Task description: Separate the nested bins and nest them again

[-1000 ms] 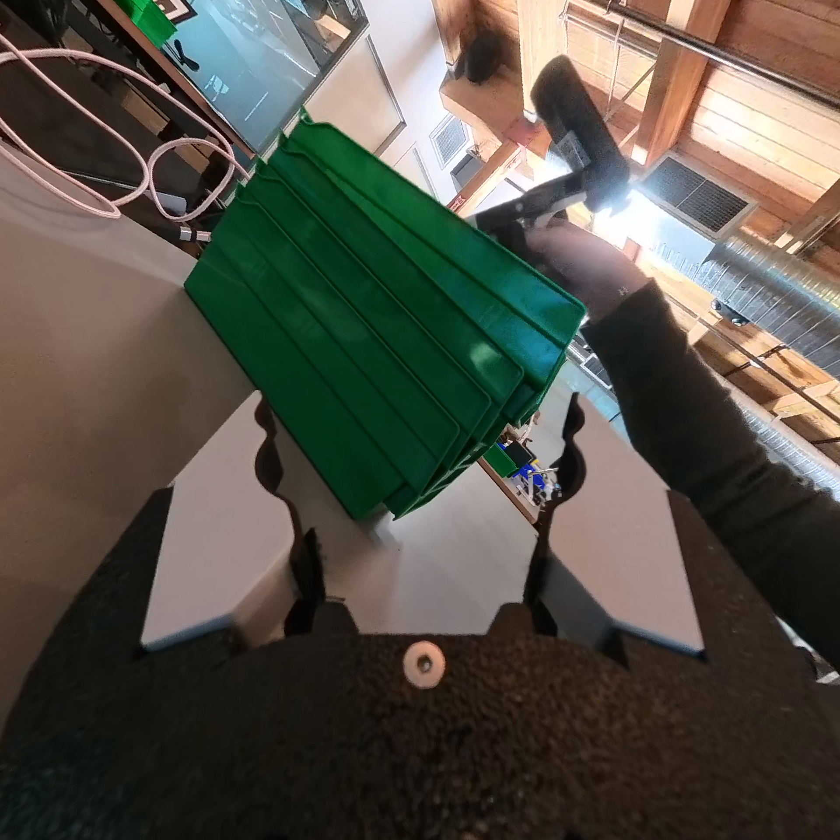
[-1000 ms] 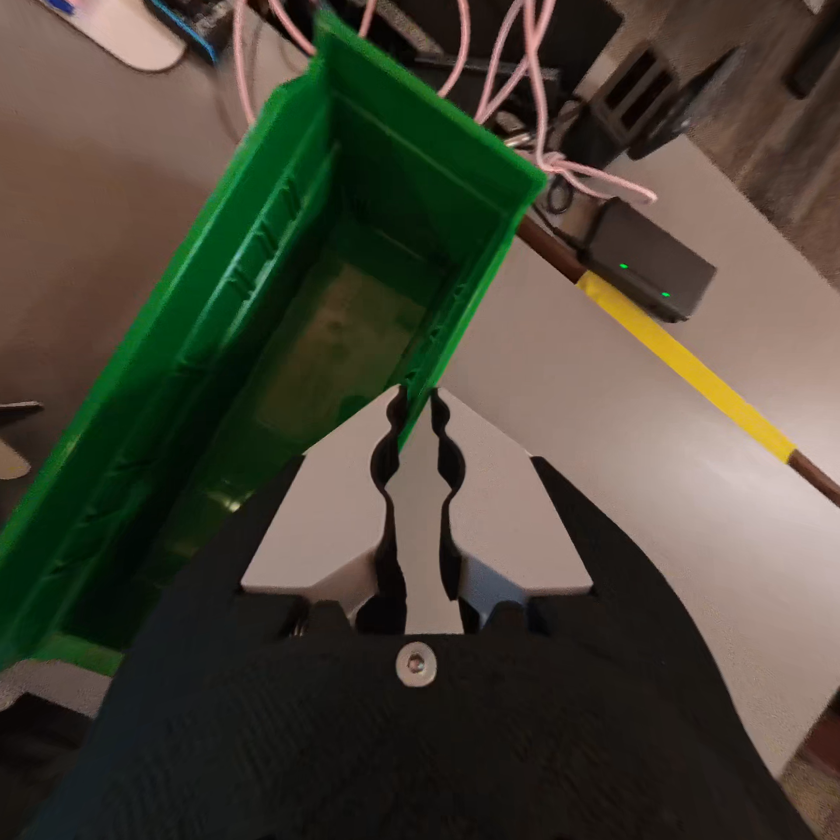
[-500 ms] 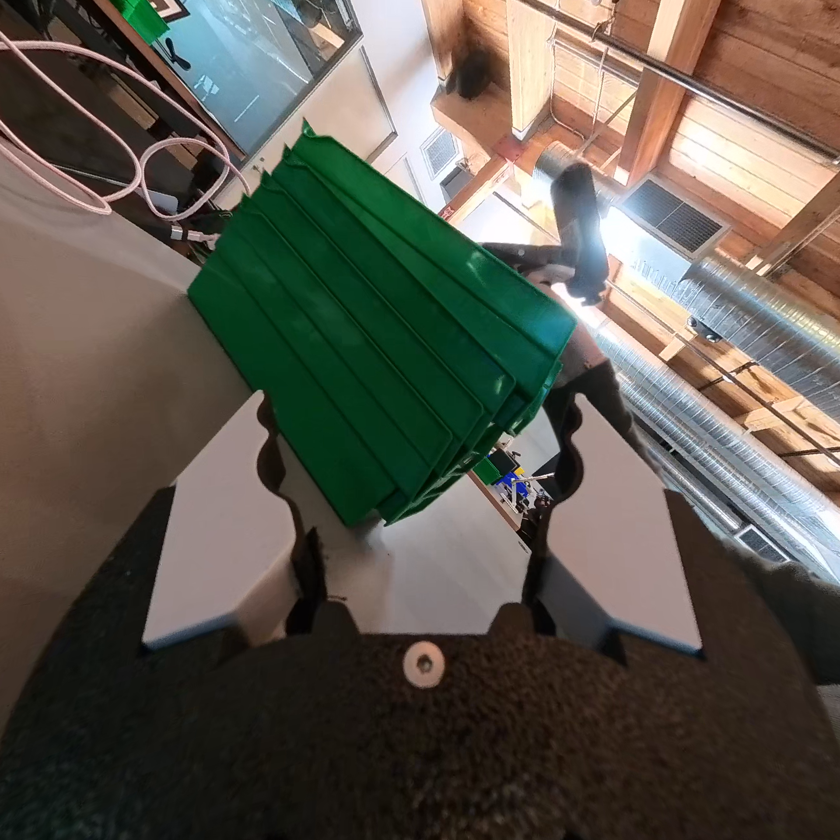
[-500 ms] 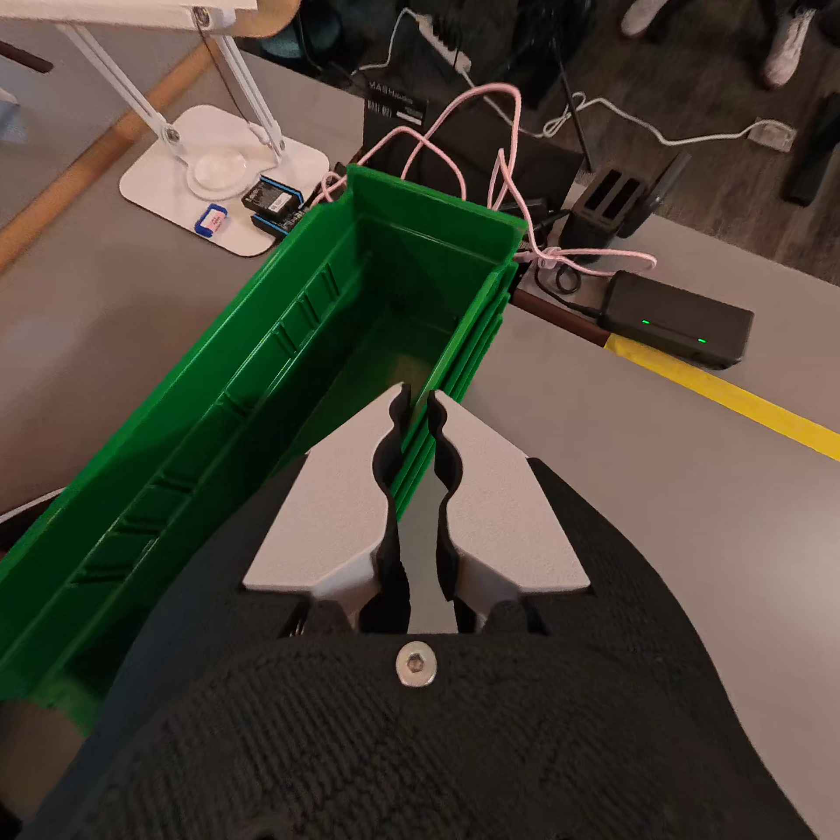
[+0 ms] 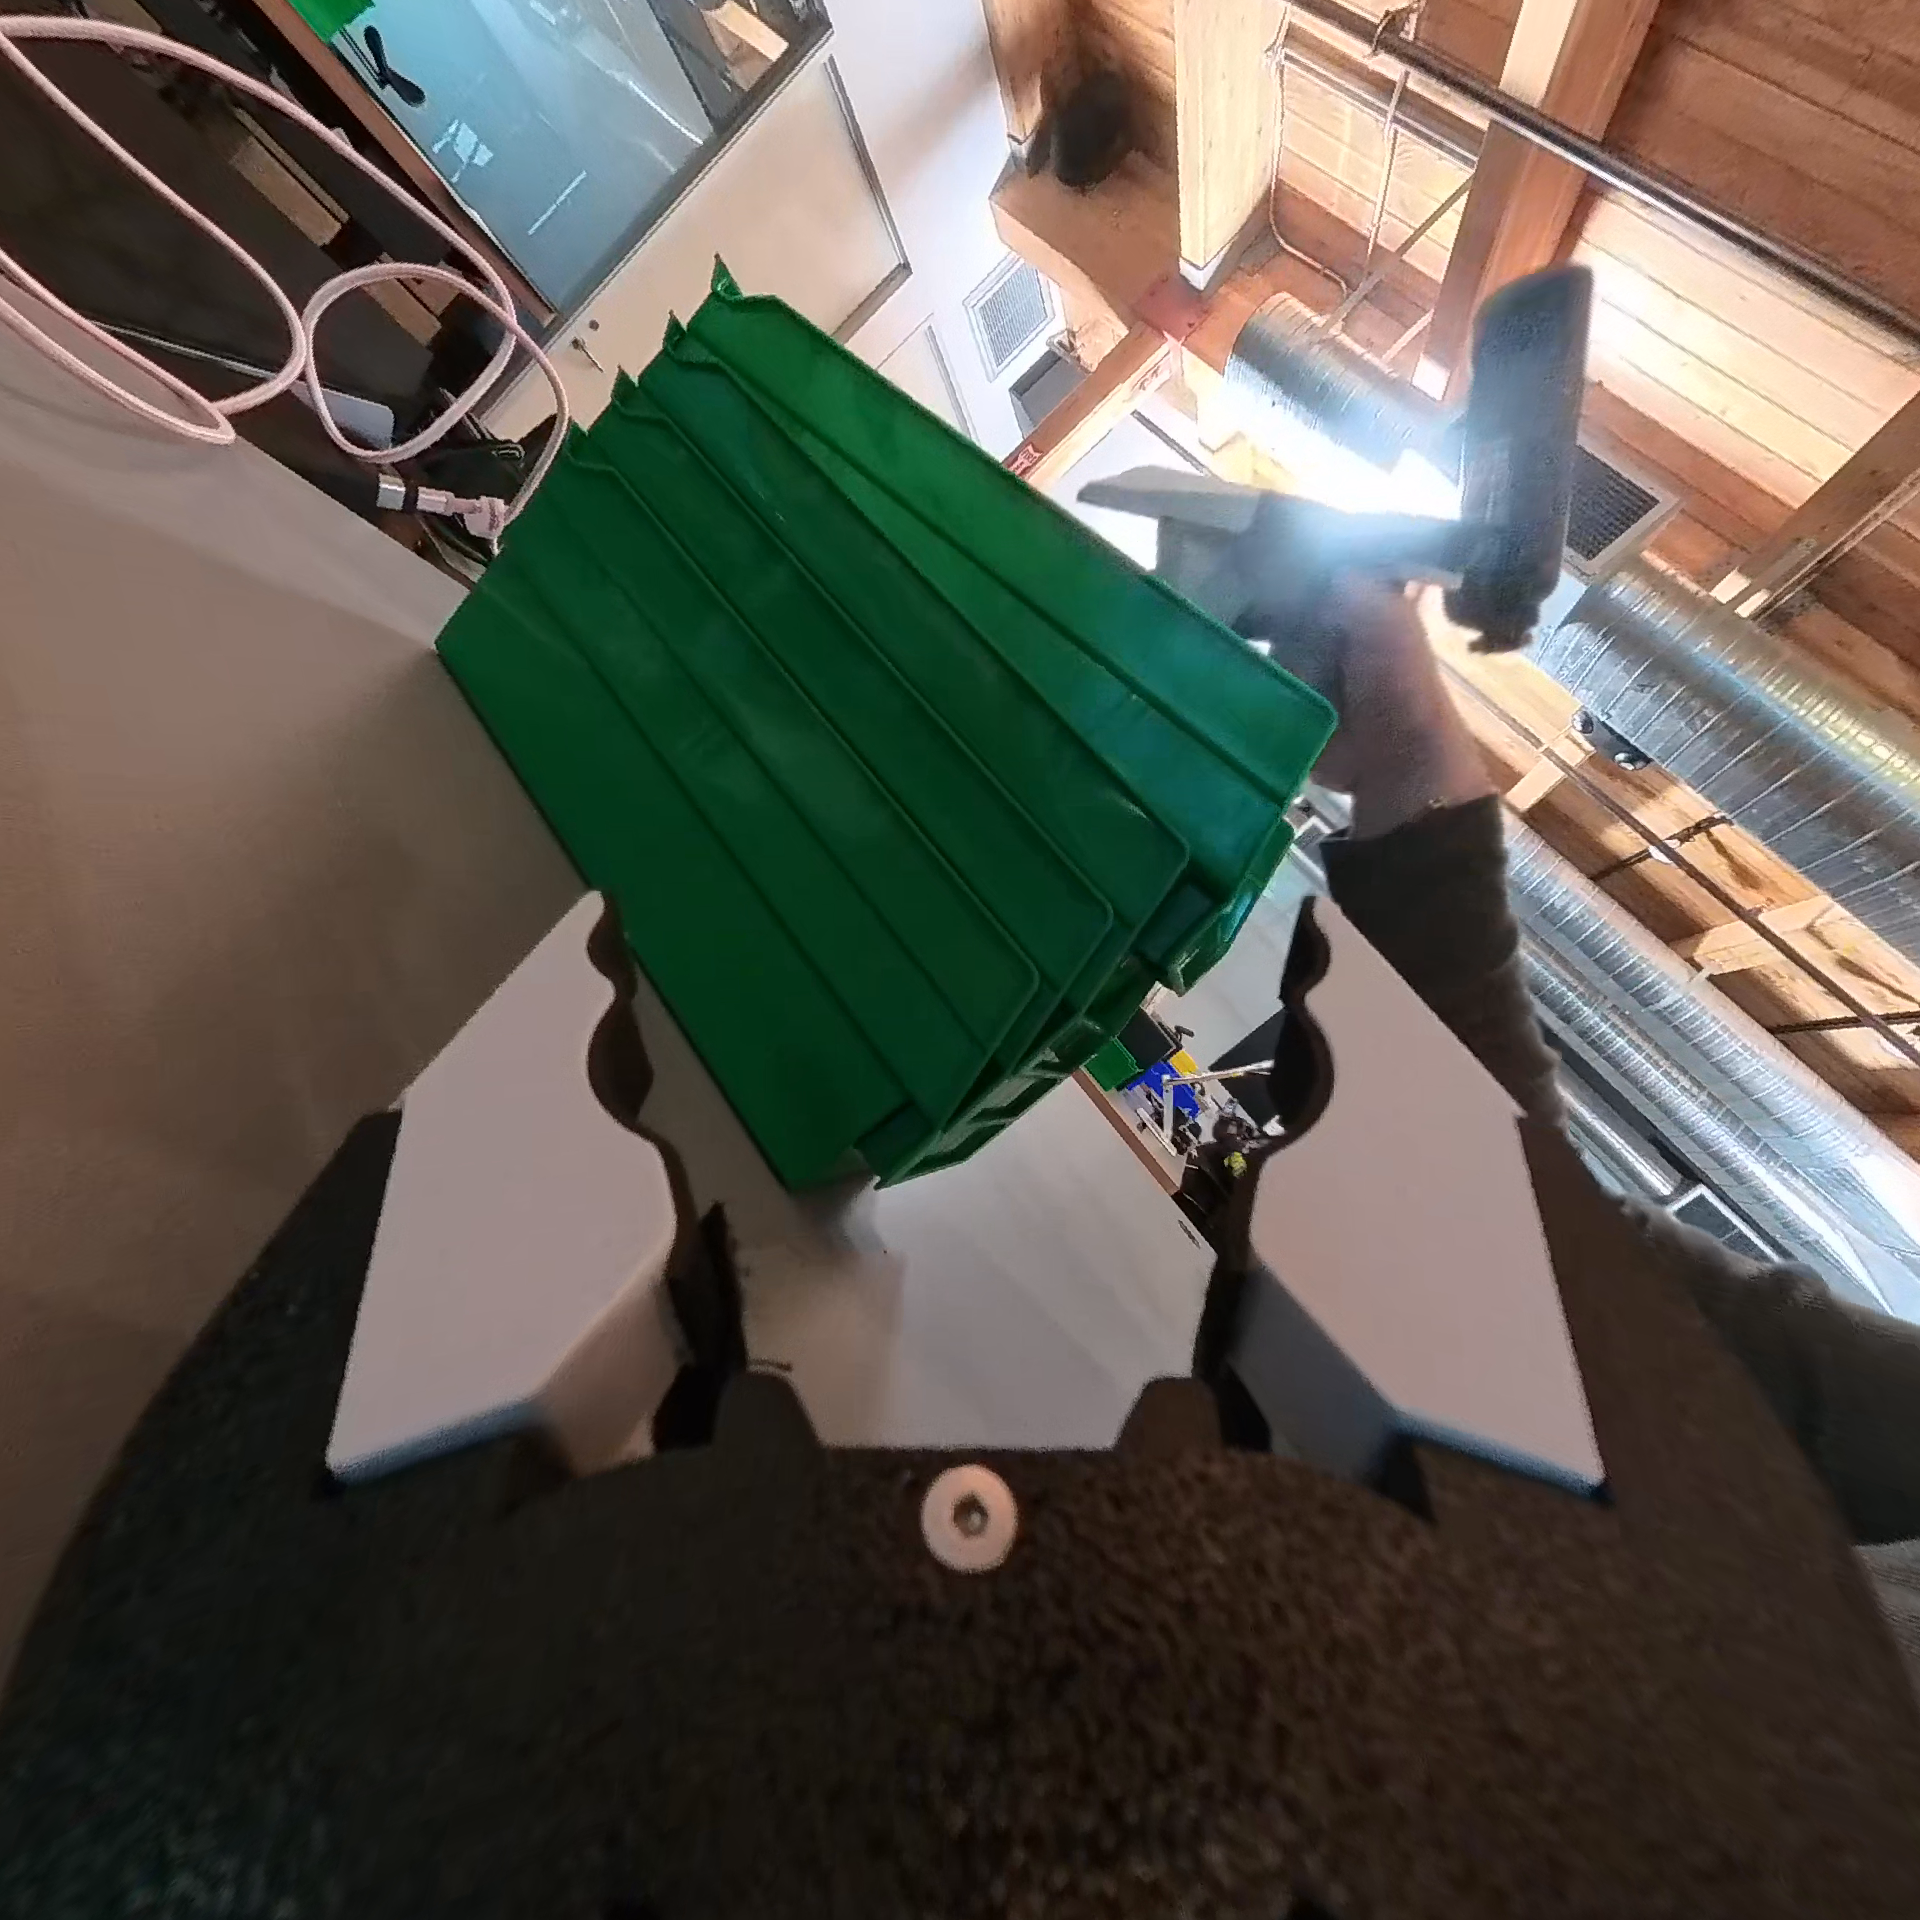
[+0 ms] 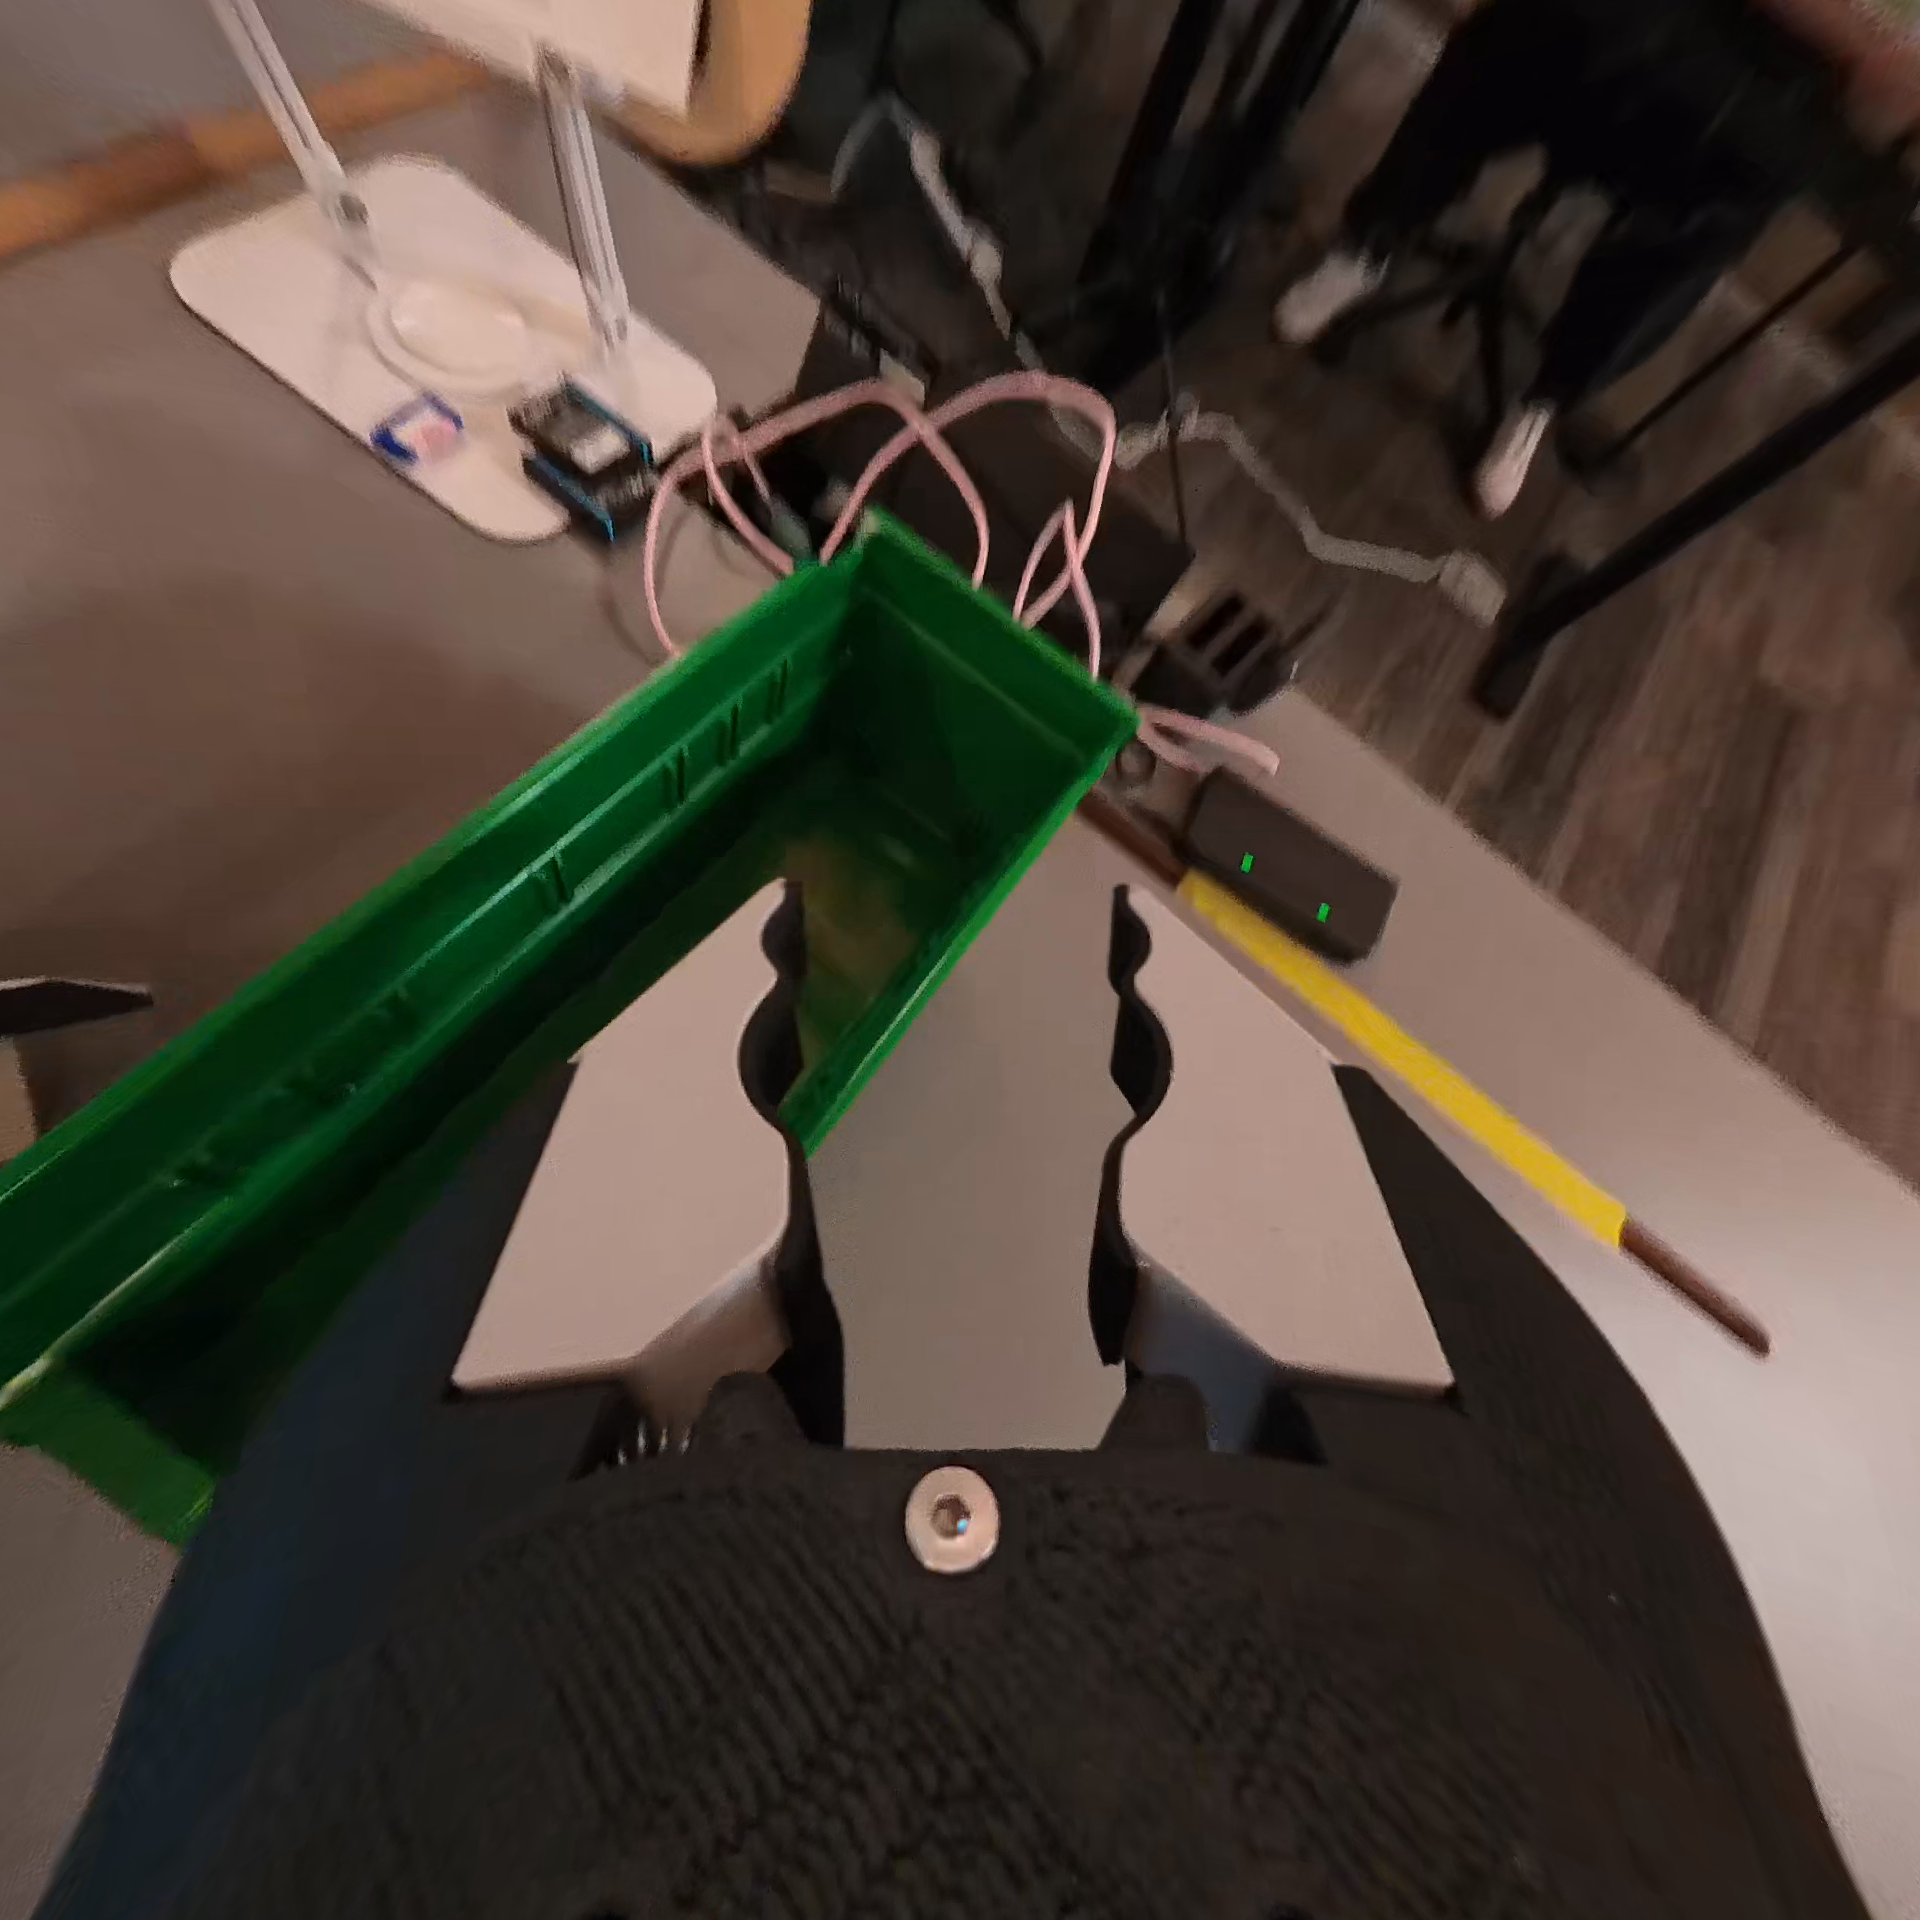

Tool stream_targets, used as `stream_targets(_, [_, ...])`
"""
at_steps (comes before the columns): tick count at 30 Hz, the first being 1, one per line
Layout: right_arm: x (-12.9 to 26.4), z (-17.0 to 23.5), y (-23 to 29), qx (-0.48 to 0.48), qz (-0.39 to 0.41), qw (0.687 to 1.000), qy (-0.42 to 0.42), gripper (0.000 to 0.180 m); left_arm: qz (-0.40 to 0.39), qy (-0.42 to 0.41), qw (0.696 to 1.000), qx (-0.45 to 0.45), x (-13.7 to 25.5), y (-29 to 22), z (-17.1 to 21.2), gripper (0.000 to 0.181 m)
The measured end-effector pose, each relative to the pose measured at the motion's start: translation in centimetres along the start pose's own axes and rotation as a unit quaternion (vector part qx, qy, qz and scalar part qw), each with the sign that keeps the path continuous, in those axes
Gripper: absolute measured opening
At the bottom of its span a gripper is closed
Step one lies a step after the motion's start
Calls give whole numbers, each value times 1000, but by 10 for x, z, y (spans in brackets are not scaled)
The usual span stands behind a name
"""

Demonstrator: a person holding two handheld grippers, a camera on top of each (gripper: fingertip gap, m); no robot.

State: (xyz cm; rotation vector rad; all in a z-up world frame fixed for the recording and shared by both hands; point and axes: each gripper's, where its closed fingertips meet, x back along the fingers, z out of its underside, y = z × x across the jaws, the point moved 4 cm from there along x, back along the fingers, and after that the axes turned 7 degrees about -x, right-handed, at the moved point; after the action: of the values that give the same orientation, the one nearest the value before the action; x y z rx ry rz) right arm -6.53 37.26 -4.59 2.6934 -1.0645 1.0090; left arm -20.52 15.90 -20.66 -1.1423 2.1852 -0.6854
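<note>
L wrist view: stack of nested green bins (image 5: 831,779) sits on the grey desk (image 5: 208,831), seen from its long side w/ several rims stepped one over the next. Stack's far end is near the desk's back edge, where pink cables (image 5: 343,343) loop. Left gripper (image 5: 951,956) is spread wide and holds nothing; stack's near lower corner lies between its fingers (image 5: 520,1195), not pinched. Right gripper (image 5: 1299,520) shows above the stack's top rim, a person's hand (image 5: 1371,707) on it; glare hides much of it.

R wrist view: blurred. Looking down into the top bin (image 6: 499,935), open and empty. Right gripper (image 6: 951,904) has its jaws apart, no grip; the bin's near long wall sits just in front of the inner fingertip (image 6: 779,914); contact can't be told. Behind the bin, at the desk's back edge: a black box w/ green lights (image 6: 1288,883), a yellow tape strip (image 6: 1403,1070), a white lamp base (image 6: 436,343).

Step, my read: bins are all nested, neither tool is gripping, so this is either pre-separation or post-renest; can't say which. If separating: next needs R jaws closed on the top bin's wall, L bracing the lower bins, then a straight lift so the stack doesn't come up w/ it.
</note>
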Motion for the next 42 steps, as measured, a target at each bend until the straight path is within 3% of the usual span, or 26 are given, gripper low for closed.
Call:
stream_targets(6, [-23,31,15,-65,-80,978,183,66,2,-1,1000,3,0,0,0,122])
stream_targets(7, [-27,35,12,-56,-64,975,204,56,2,-1,1000,4,0,0,0,122])
stream_targets(9, [-32,40,7,-30,-46,972,229,12,3,1,1000,4,0,0,0,122])
stream_targets(10, [-32,39,7,-21,-48,971,235,11,3,1,1000,4,0,0,0,122])
stream_targets(16, [-30,32,10,11,-78,972,222,9,4,-2,1000,6,0,0,0,122])
stream_targets(29, [-19,22,-2,-48,-127,972,190,4,3,5,1000,5,-1,0,1,122])
stream_targets(42, [-1,-1,-19,-148,-210,946,197,3,4,5,1000,8,-1,0,1,122])
